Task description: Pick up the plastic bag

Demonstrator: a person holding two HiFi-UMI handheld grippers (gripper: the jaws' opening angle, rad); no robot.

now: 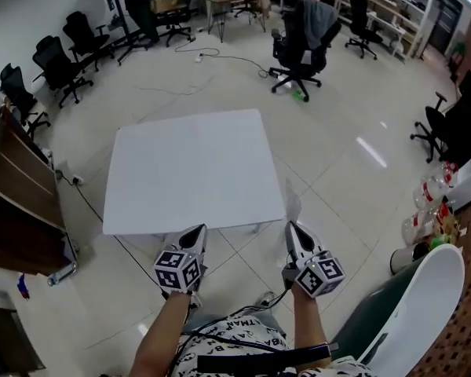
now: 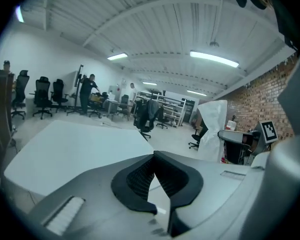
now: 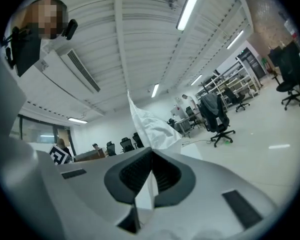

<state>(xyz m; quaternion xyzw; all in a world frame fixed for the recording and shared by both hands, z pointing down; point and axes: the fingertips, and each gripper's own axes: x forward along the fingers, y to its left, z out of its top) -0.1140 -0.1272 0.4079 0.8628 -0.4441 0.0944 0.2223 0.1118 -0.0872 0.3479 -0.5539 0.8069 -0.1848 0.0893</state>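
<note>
From the head view, both hand-held grippers hang above the floor at the near edge of the white tabletop (image 1: 188,171). The left hand-held gripper (image 1: 198,234) is on one side and the right hand-held gripper (image 1: 292,230) on the other. A filmy plastic bag (image 1: 293,203) stands up from the right one's tip.

In the left gripper view, its jaws meet at the tips, and I can make out nothing between them. The bag (image 2: 212,129) hangs off to the side, clear of the tabletop (image 2: 75,149).

In the right gripper view, the jaws are clamped on the bag (image 3: 150,126), which rises crumpled above them.
</note>
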